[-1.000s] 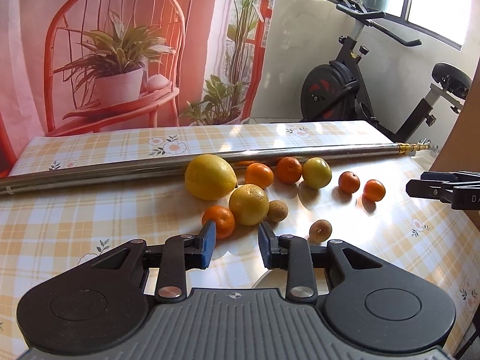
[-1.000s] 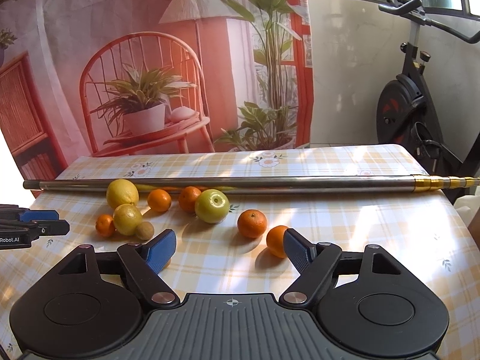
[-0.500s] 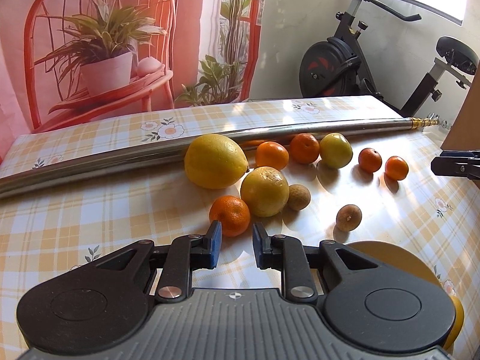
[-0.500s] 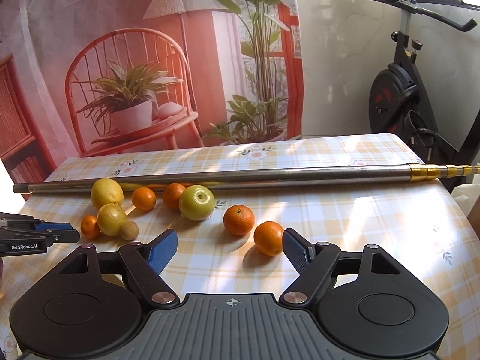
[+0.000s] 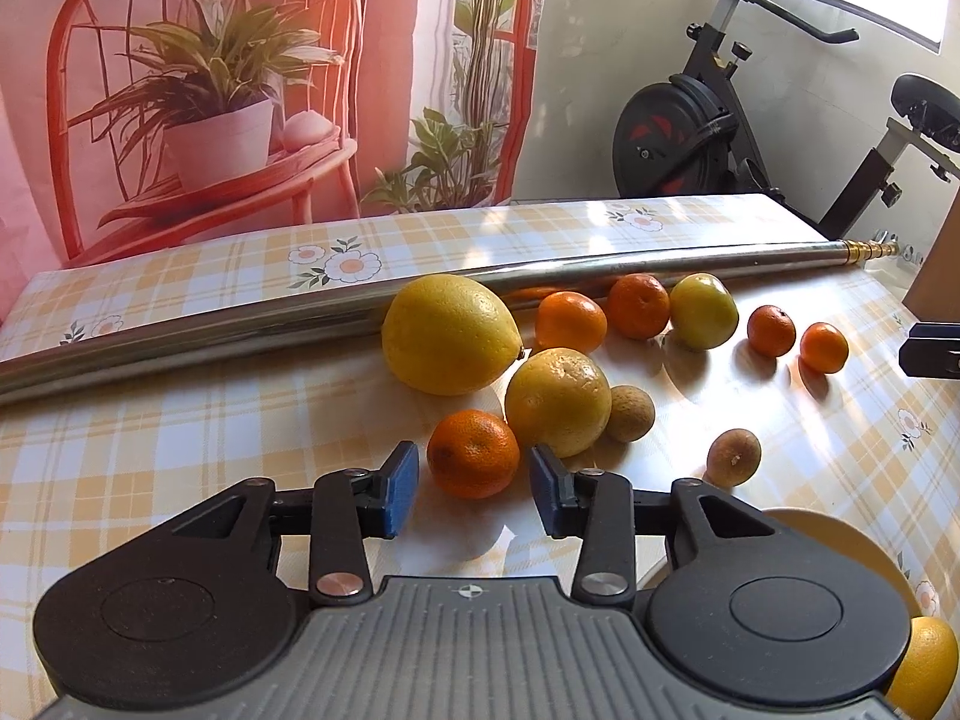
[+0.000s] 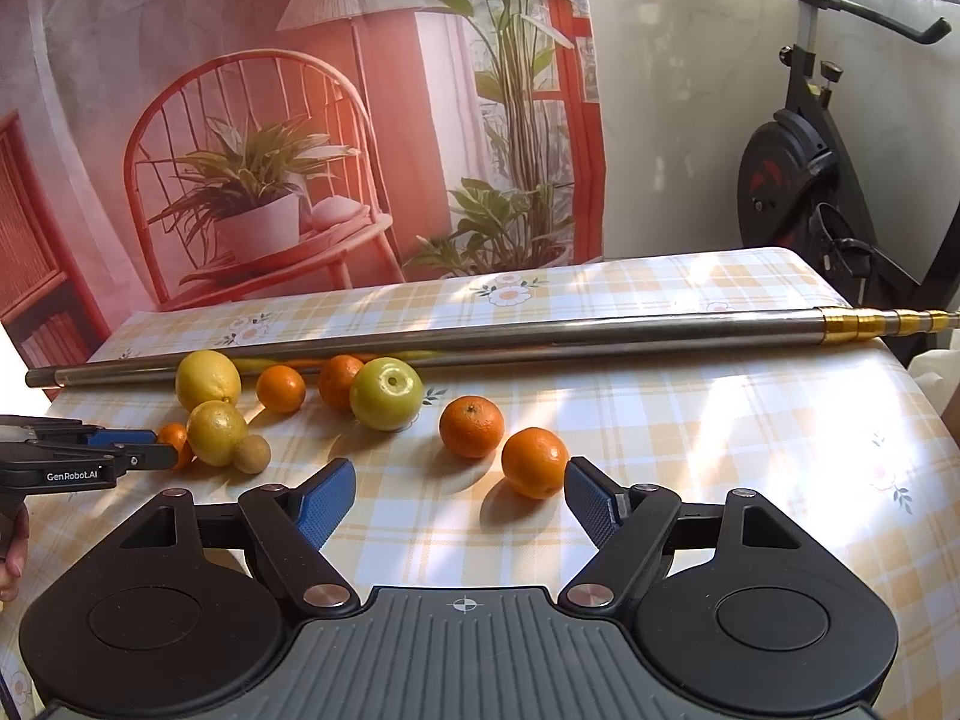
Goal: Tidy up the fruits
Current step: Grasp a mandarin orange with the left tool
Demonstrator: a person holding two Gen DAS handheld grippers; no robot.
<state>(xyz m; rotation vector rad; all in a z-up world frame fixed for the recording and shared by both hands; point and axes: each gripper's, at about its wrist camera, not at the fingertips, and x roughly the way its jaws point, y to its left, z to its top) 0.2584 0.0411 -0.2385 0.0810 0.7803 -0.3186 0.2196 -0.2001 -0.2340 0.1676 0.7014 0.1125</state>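
My left gripper (image 5: pixel 473 489) has its jaws parted, with a small orange mandarin (image 5: pixel 473 453) sitting between the blue pads, not yet touched by either. Just past it at one o'clock rests a round yellow citrus (image 5: pixel 558 401), and a small brown fruit (image 5: pixel 630 413) touches that citrus on its right. A second small brown fruit (image 5: pixel 733 457) lies apart at two o'clock. At twelve o'clock a large lemon (image 5: pixel 450 333) lies against a long metal pole (image 5: pixel 240 324) that runs across the surface (image 5: pixel 150 420), which wears a yellow checked cloth with flowers. Beyond, toward one and two o'clock, a row runs rightward: two mandarins, a green apple (image 5: pixel 703 311), then two more small mandarins. At five o'clock, a yellow plate rim (image 5: pixel 852 546) shows beside my gripper body, with a yellow fruit beside it.

My right gripper (image 6: pixel 460 495) is released wide and holds nothing. A mandarin at one o'clock (image 6: pixel 534 462) sits just inside its right pad, another mandarin (image 6: pixel 471 426) close behind at twelve. The green apple stands at eleven o'clock. An exercise bike (image 6: pixel 804 168) stands beyond the surface at two o'clock.
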